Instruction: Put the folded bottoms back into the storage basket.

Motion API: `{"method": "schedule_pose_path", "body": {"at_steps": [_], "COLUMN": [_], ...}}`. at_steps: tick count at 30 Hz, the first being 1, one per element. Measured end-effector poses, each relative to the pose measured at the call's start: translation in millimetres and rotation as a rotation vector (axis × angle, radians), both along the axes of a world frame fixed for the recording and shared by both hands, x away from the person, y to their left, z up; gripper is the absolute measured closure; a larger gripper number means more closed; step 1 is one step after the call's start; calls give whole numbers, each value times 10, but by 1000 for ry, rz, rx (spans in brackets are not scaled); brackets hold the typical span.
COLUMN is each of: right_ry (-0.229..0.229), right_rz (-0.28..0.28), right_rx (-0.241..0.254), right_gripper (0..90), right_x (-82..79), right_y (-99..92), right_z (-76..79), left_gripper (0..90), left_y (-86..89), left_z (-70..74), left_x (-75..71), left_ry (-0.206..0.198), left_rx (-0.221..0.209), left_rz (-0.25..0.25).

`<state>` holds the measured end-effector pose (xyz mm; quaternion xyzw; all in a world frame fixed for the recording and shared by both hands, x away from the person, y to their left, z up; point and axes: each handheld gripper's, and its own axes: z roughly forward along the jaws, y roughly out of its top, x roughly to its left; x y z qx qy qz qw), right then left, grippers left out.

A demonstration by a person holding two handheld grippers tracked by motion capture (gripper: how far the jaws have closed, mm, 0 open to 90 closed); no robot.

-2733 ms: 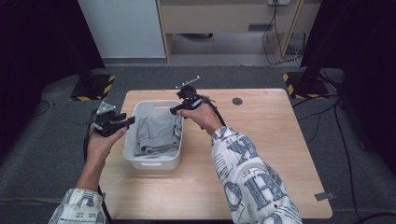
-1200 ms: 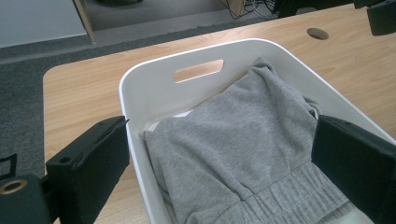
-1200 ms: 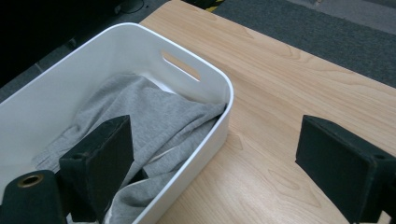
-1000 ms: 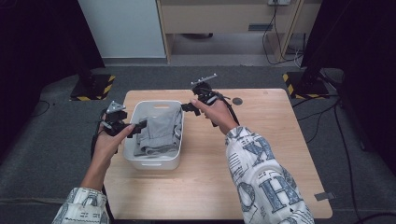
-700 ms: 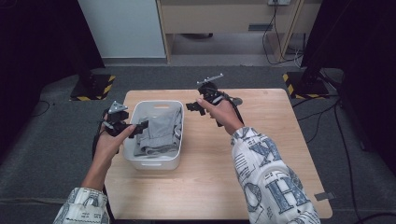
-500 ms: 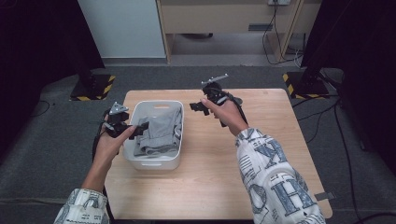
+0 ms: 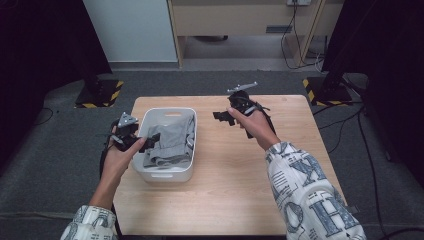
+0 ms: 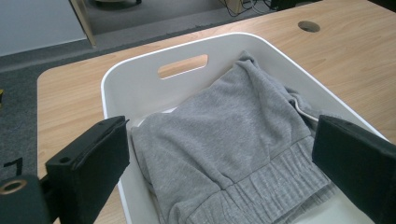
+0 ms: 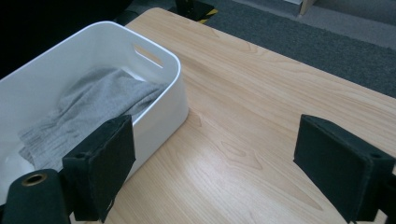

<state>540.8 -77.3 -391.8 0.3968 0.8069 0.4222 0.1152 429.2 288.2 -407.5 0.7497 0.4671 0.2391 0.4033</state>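
Currently the grey sweatpants [image 7: 170, 141] lie folded and bunched inside the white plastic bin [image 7: 164, 175], which stands on the left half of the wooden table [image 7: 235, 180]. From the left gripper view, the garment's ribbed waistband [image 8: 261, 191] faces the camera, and the bin's handle slot [image 8: 182, 66] sits on the far wall. The left gripper [image 7: 148, 141] hovers at the bin's left rim, jaws spread wide and holding nothing. The right gripper [image 7: 220, 117] hangs over bare tabletop to the right of the bin, clear of it, its jaws likewise wide apart and empty. A small round hole [image 8: 308, 26] shows in the tabletop farther off.
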Motion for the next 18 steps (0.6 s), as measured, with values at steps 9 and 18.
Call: {"method": "schedule_pose_path", "body": {"at_steps": [9, 18], "right_ry": [-26, -29], "right_rz": [13, -8], "right_rx": [27, 27], "right_gripper": [108, 100], "right_x": [-124, -155], "right_y": [-138, -279], "right_z": [63, 60], "left_gripper": [30, 23], "left_y": [-18, 28], "left_z": [21, 5], "left_x": [-57, -99], "left_ry": [-2, 0], "left_rx": [24, 26], "left_rz": [-22, -28]}}
